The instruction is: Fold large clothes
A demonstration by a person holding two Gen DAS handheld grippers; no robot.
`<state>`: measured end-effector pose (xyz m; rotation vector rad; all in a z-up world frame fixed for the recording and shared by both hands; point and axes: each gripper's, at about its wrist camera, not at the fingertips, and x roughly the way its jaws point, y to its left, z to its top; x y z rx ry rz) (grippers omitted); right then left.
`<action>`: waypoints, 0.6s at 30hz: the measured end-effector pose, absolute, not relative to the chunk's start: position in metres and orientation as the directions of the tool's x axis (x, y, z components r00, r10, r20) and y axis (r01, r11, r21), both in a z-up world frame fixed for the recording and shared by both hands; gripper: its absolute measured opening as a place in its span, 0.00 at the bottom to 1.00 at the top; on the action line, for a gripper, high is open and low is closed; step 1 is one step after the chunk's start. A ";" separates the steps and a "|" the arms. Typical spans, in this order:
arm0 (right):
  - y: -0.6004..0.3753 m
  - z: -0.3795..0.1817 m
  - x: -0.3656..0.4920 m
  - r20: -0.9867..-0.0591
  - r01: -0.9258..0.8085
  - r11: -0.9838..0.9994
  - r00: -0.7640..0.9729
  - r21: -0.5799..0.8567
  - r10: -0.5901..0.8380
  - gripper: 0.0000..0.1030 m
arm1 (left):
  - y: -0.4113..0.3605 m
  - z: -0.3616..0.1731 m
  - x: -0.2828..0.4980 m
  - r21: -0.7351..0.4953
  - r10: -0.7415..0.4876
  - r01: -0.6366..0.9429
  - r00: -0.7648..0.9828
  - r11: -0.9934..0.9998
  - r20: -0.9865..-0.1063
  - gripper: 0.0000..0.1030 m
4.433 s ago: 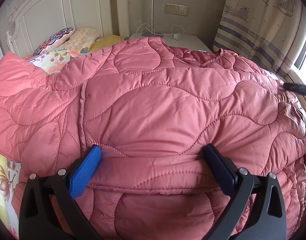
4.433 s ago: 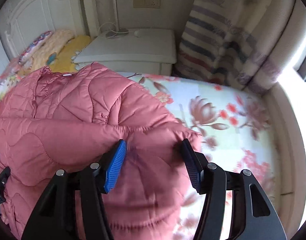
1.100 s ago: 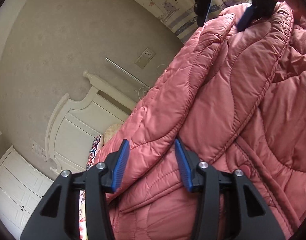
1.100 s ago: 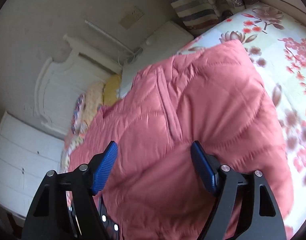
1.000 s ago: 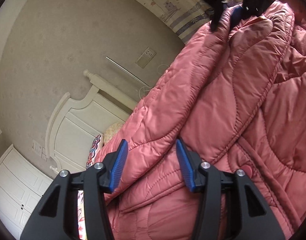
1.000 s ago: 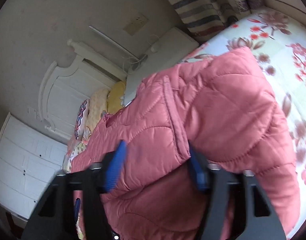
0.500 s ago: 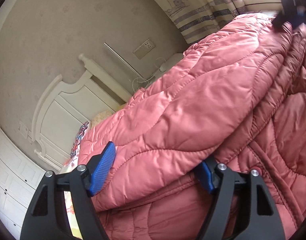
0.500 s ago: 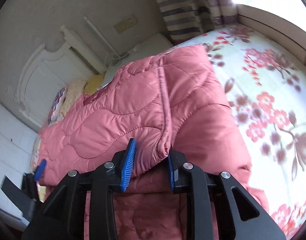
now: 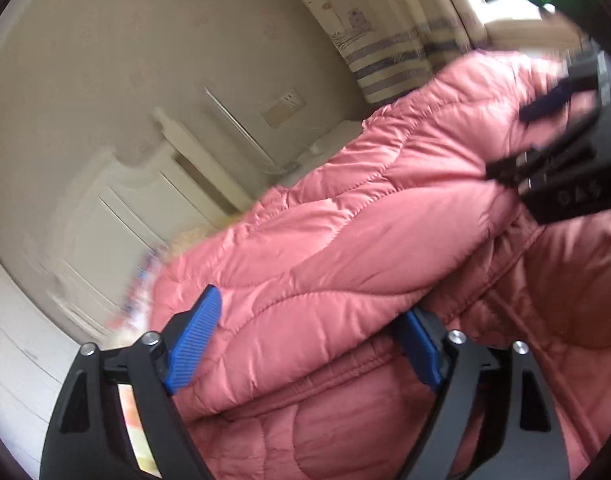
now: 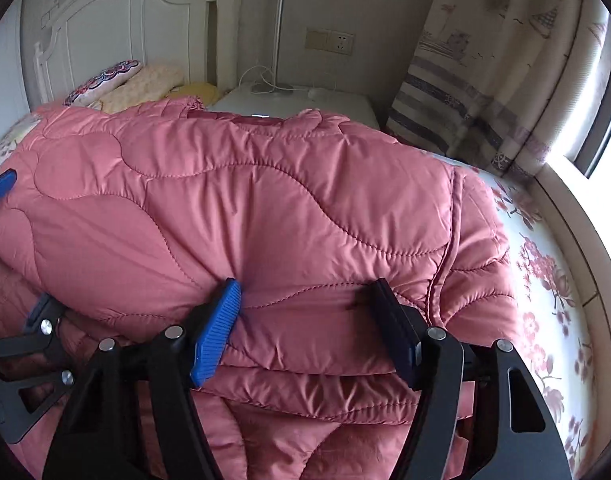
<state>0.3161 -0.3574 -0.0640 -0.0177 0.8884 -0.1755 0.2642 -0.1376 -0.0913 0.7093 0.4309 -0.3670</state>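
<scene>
Two hand-held grippers work the same pink quilted jacket, which lies folded over itself on the bed. The right hand-held gripper points level toward the headboard, its jaws spread wide with the doubled upper layer bulging between the blue pads; the pads flank the padded fold without squeezing it. The left hand-held gripper is rolled to one side, so the room slants in its view, and its jaws are likewise wide apart, straddling a thick roll of the jacket with the pads against its flanks. In the left wrist view the right hand-held gripper shows blurred at the far end of the fold. Beyond the jacket are pillows by the headboard, a white nightstand with a lamp base and cable, a wall socket and a striped curtain beside the bright window.
</scene>
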 end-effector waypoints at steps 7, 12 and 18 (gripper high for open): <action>-0.359 -0.066 0.309 -0.762 0.129 0.990 0.635 -0.058 -0.127 0.65 | -0.071 -0.059 0.295 0.157 -0.324 0.499 0.739 0.852 -0.591 0.87; -0.360 -0.070 0.305 -0.763 0.123 0.991 0.636 -0.046 -0.114 0.66 | -0.041 -0.037 0.283 -0.148 -0.640 0.710 0.498 0.688 -0.584 0.86; -0.361 -0.070 0.306 -0.764 0.122 0.992 0.636 -0.041 -0.110 0.66 | 0.005 -0.014 0.317 -0.348 -0.653 0.559 0.567 0.753 -0.502 0.90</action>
